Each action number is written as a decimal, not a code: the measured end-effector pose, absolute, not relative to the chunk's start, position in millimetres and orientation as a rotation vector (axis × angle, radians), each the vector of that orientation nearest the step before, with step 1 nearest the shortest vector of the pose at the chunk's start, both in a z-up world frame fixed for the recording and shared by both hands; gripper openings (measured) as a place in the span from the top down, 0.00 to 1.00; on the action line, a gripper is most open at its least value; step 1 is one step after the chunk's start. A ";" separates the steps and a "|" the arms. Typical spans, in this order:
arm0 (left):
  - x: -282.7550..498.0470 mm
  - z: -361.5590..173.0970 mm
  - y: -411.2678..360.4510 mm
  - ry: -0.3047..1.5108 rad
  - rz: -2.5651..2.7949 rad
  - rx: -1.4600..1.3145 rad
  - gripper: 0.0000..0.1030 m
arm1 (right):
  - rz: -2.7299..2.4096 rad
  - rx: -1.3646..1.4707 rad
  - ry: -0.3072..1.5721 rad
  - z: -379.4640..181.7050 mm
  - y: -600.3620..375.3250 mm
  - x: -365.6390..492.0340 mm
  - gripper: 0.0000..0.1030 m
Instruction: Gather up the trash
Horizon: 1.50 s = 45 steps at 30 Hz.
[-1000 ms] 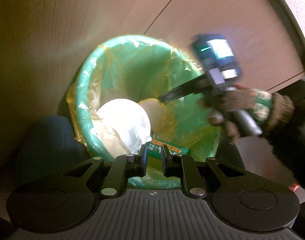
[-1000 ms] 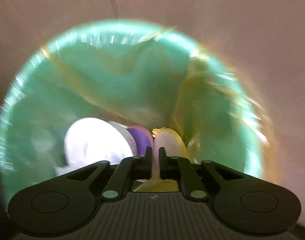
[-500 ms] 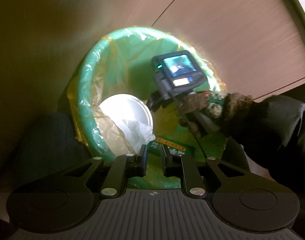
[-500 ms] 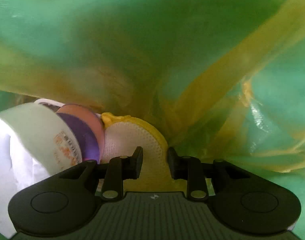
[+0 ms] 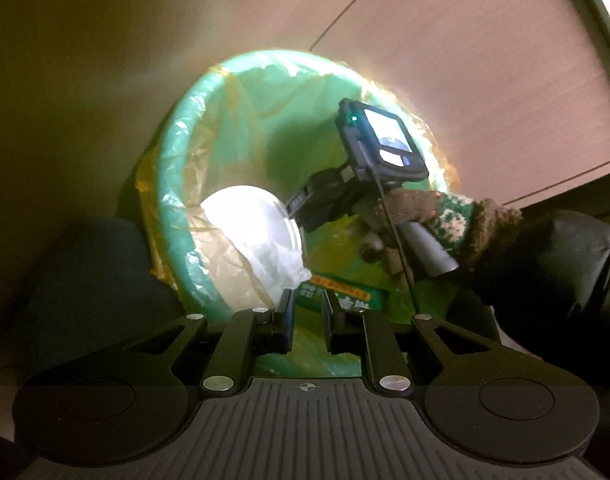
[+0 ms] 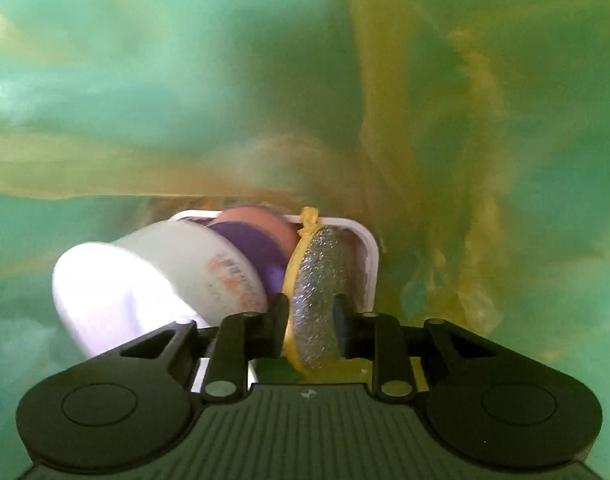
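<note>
A green bin (image 5: 173,184) lined with a yellowish bag stands on the floor below me. Inside lie a white cup (image 5: 249,220) and a green wrapper (image 5: 345,294). My left gripper (image 5: 308,305) hovers at the bin's near rim, its jaws slightly apart and empty. My right gripper (image 6: 310,304), seen from the left wrist (image 5: 305,204), reaches deep into the bin. Its jaws stand apart around a silver scouring pad with a yellow edge (image 6: 319,280). A white cup (image 6: 153,280), a purple and pink item (image 6: 261,236) and a white tray (image 6: 369,252) lie there.
The bin stands against a brown wooden cabinet (image 5: 445,60). A dark blue shape (image 5: 85,280) lies left of the bin. The bag's green and yellow folds (image 6: 385,100) surround the right gripper.
The right gripper has gone from above the bin down into it, and its jaws have opened around the scouring pad. The left gripper has stayed at the rim.
</note>
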<state>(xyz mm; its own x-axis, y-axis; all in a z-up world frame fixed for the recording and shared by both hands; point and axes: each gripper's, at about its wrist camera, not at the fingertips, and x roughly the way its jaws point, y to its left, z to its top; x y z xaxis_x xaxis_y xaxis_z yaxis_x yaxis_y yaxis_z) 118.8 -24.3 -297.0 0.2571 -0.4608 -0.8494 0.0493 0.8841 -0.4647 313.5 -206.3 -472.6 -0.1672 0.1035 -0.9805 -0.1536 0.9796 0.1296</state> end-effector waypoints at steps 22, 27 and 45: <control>116.7 -307.5 -13.6 1.282 -0.256 -0.382 0.84 | 0.261 -0.117 1.767 -494.4 -210.3 298.6 0.65; 118.0 -305.8 -14.9 1.287 -0.264 -0.375 0.84 | 0.218 -0.155 1.768 -507.9 -201.7 300.5 0.70; 116.5 -306.6 -21.3 1.281 -0.313 -0.367 0.84 | 0.359 0.168 1.379 -320.1 -249.4 258.0 0.87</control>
